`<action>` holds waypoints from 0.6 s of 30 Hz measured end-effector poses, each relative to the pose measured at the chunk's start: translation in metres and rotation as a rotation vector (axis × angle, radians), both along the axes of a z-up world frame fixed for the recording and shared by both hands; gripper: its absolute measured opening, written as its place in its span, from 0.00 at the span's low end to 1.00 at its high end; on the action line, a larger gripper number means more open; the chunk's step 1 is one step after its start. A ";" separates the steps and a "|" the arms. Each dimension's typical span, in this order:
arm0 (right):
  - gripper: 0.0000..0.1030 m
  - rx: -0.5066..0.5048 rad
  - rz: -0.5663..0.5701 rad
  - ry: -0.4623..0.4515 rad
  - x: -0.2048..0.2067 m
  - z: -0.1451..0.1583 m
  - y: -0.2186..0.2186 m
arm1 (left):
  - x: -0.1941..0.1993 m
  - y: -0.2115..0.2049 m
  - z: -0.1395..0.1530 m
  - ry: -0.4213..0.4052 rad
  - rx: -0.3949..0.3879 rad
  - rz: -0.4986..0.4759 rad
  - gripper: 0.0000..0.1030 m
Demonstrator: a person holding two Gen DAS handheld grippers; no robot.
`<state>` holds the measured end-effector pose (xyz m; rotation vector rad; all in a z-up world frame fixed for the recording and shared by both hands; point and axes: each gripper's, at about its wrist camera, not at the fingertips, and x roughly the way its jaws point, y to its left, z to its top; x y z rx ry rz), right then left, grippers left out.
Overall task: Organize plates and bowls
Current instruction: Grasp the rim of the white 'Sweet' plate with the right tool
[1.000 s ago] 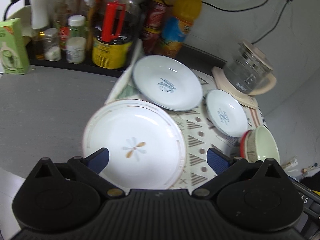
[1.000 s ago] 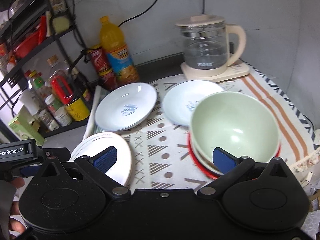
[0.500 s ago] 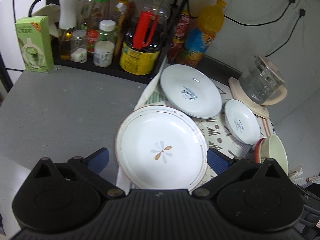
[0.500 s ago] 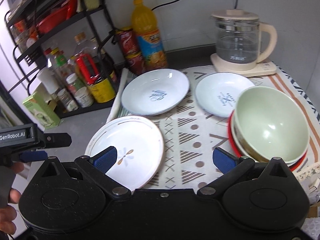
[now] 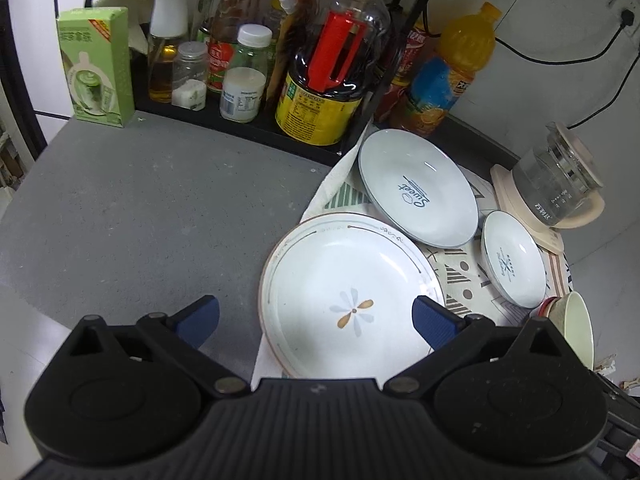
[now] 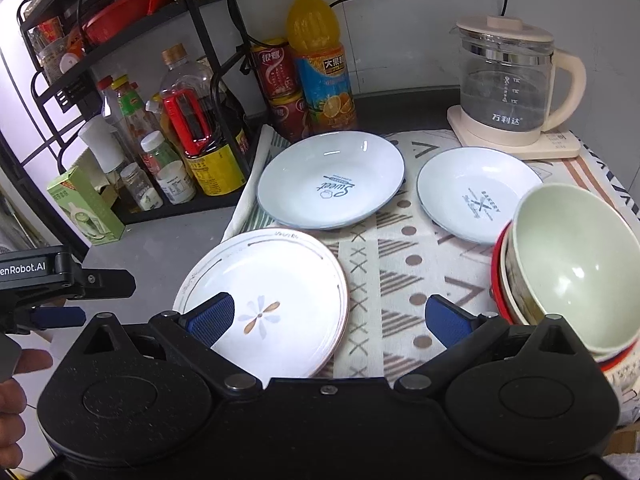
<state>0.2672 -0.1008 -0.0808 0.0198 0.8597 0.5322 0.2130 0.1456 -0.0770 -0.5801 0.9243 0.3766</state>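
From your left wrist view, the left gripper [image 5: 314,314] hangs above the near edge of the surface [image 5: 140,216] with its fingers [image 5: 198,314] wide apart and nothing between them; the flower plate [image 5: 348,300] lies just ahead, half on the patterned cloth [image 5: 460,276], with the "Sweet" plate [image 5: 418,188] behind it and the small plate [image 5: 514,260] to its right. These look like glazed ceramic: stiff, slick, fairly heavy for their thinness, and liable to chip, so take a plate by its raised rim, where one finger can slide underneath, not across the flat middle. From your right wrist view, the right gripper [image 6: 328,318] is likewise spread open and empty, over the gap between the flower plate and the stacked bowls [image 6: 568,268] at the right. The top green bowl sits tilted in the stack, so I judge it may slip; pinch its wall at the lip. The kettle [image 6: 508,80] stands well clear behind.
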 end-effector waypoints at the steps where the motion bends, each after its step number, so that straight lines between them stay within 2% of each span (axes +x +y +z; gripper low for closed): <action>1: 0.99 -0.001 -0.002 0.004 0.004 -0.002 0.002 | 0.004 0.000 -0.001 -0.002 -0.003 -0.005 0.98; 10: 0.96 0.010 -0.070 0.062 0.046 -0.024 0.007 | 0.048 0.007 -0.017 -0.031 -0.028 0.010 0.95; 12: 0.94 0.021 -0.080 0.063 0.055 -0.027 0.007 | 0.059 0.009 -0.022 -0.036 -0.041 0.009 0.91; 15: 0.87 0.044 -0.093 0.070 0.069 -0.030 0.008 | 0.074 0.010 -0.028 -0.043 -0.060 0.020 0.82; 17: 0.80 0.050 -0.104 0.076 0.079 -0.033 0.010 | 0.085 0.011 -0.032 -0.049 -0.078 0.021 0.66; 18: 0.78 0.060 -0.112 0.081 0.085 -0.034 0.010 | 0.090 0.012 -0.035 -0.055 -0.090 0.017 0.63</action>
